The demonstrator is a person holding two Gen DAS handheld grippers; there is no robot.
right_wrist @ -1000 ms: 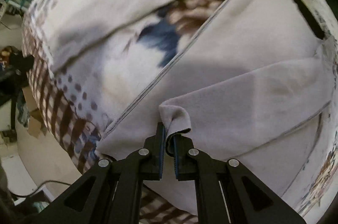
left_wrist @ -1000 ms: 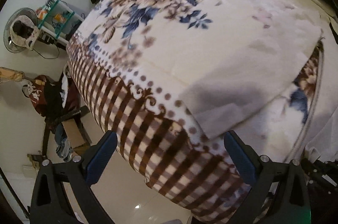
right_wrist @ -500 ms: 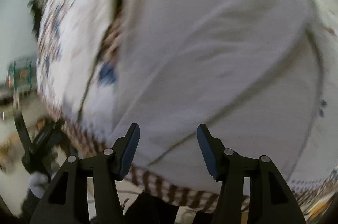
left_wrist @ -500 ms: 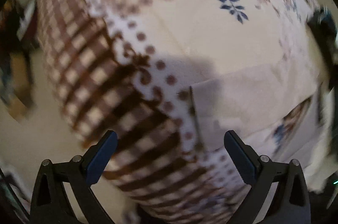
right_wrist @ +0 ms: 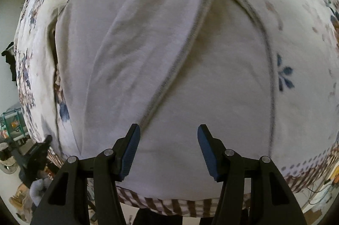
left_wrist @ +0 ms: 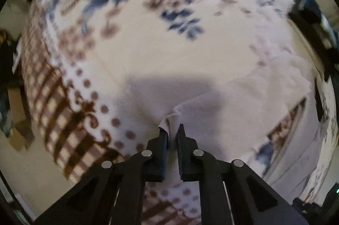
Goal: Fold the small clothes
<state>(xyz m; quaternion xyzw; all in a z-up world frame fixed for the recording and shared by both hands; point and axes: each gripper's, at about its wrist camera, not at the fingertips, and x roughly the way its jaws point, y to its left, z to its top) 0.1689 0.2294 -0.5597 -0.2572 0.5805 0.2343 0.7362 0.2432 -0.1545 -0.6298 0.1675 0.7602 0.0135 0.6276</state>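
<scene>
A floral blanket (left_wrist: 169, 51) with a brown checked border (left_wrist: 53, 119) covers the bed, dark clutter (right_wrist: 31, 161) beside it.

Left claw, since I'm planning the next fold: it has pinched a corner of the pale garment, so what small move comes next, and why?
Probably lift the left claw slightly and carry its pinched corner over the pale garment. The right claw hangs open above the flattened cloth on the floral blanket, holding nothing, so the left alone can make the fold.

Pale grey-white garment (right_wrist: 161, 68) with grey stitched seams lies spread flat across centre frame in the right wrist view, one panel folded diagonally over it; in the left wrist view its corner (left_wrist: 172, 119) is bunched and raised at lower centre.
</scene>
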